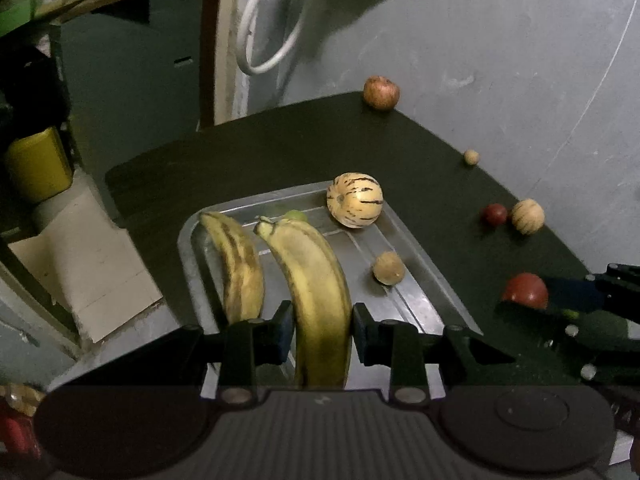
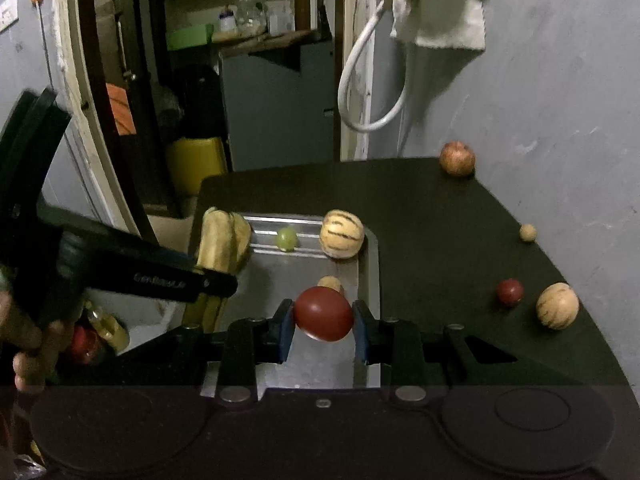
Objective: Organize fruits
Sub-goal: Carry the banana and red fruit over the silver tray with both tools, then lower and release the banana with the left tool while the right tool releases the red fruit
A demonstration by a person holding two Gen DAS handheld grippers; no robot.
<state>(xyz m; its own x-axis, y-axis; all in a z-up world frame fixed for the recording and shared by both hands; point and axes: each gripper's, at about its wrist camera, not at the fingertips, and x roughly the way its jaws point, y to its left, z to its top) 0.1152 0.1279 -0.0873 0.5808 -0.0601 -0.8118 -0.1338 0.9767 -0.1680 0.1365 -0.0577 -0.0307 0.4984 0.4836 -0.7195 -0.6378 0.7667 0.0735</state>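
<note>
My left gripper is shut on a yellow banana that hangs over the steel tray. A second banana lies in the tray's left side, with a striped melon, a small brown fruit and a green grape. My right gripper is shut on a dark red round fruit above the tray's right part. In the right wrist view the tray holds the striped melon, the grape and the bananas.
On the dark table outside the tray lie an apple, a tiny tan ball, a small red fruit and a striped melon. A grey wall stands behind. A yellow canister sits off the table's left edge.
</note>
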